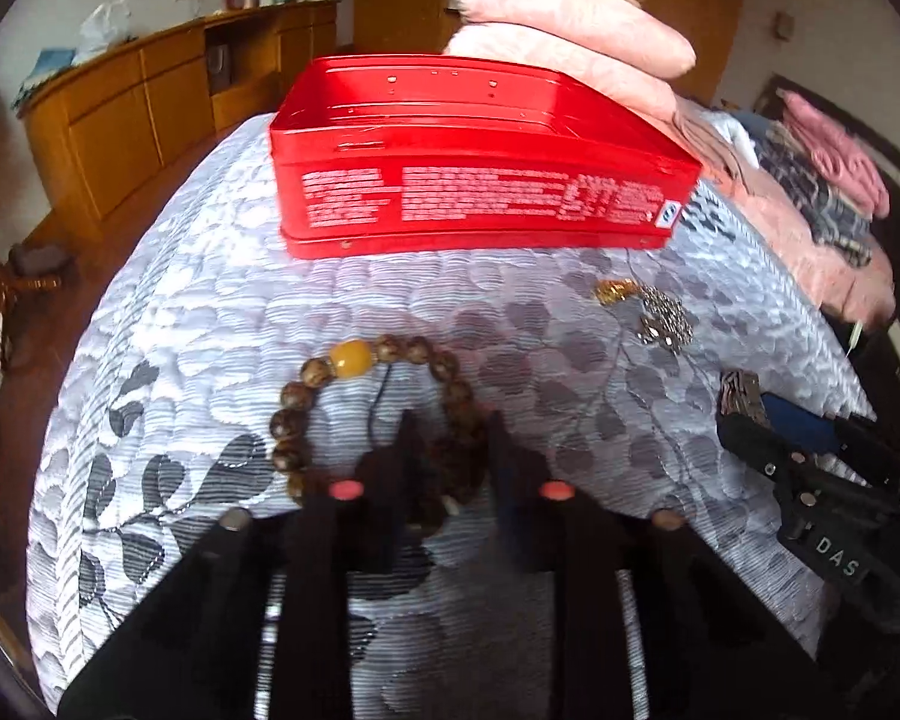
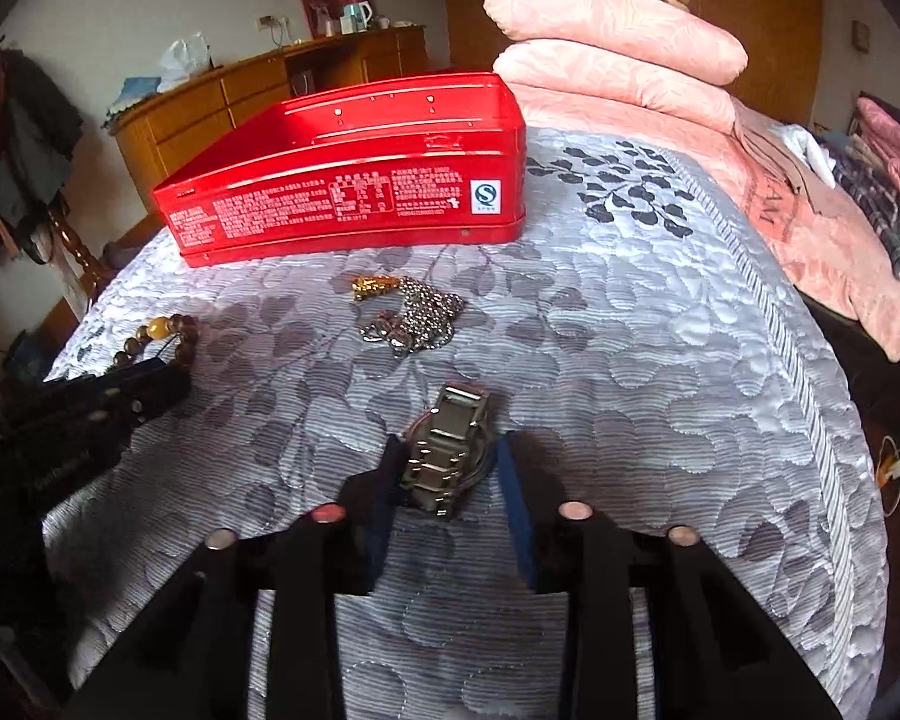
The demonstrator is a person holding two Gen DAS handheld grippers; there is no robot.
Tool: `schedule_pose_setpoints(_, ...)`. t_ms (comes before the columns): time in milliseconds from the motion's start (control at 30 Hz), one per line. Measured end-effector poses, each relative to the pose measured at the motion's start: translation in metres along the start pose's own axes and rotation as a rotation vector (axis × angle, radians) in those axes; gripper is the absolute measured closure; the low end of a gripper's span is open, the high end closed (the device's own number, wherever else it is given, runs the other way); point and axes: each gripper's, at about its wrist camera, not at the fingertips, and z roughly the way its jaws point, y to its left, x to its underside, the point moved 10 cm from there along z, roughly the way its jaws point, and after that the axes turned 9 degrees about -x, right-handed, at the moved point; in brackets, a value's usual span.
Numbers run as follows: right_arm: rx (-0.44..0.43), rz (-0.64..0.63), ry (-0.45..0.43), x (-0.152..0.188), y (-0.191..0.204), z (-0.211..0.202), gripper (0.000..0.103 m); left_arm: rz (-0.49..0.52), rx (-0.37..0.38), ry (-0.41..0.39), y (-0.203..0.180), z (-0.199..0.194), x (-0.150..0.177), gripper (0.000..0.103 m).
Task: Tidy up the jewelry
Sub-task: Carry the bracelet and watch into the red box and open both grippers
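A brown wooden bead bracelet (image 1: pixel 306 414) with one amber bead lies on the grey quilt. My left gripper (image 1: pixel 450 438) is open, its fingers straddling the bracelet's right side. A silver metal watch (image 2: pixel 450 456) lies between the open fingers of my right gripper (image 2: pixel 450 468). A gold charm (image 2: pixel 372 287) and a silver ball chain (image 2: pixel 426 318) lie between the watch and the open red tin box (image 2: pixel 354 180). The box also shows in the left wrist view (image 1: pixel 474 150). The bracelet shows at the left of the right wrist view (image 2: pixel 162 330).
The grey leaf-pattern quilt (image 2: pixel 630 360) covers the bed. Folded pink blankets (image 2: pixel 618 60) are stacked behind the box. A wooden sideboard (image 1: pixel 150 102) stands along the far wall. The right gripper's body shows at the right of the left wrist view (image 1: pixel 810 468).
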Motion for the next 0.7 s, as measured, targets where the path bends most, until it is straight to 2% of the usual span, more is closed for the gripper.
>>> schedule_pose_setpoints(100, -0.010, 0.003, -0.005, 0.000, 0.000, -0.001, 0.072, -0.027, 0.014, -0.003, 0.004, -0.003, 0.001, 0.093)
schedule_pose_setpoints(300, -0.078, 0.026, -0.039, -0.008, 0.006, -0.015, 0.073, -0.046, 0.082, -0.034, -0.004, -0.016, -0.004, 0.093)
schedule_pose_setpoints(400, -0.091, 0.014, -0.073, -0.020, 0.010, -0.025, 0.073, -0.067, 0.121, -0.062, -0.005, -0.028, -0.013, 0.093)
schedule_pose_setpoints(700, -0.107, -0.042, -0.166, -0.079, 0.021, -0.048, 0.072, -0.093, 0.145, -0.197, 0.002, -0.062, -0.061, 0.093)
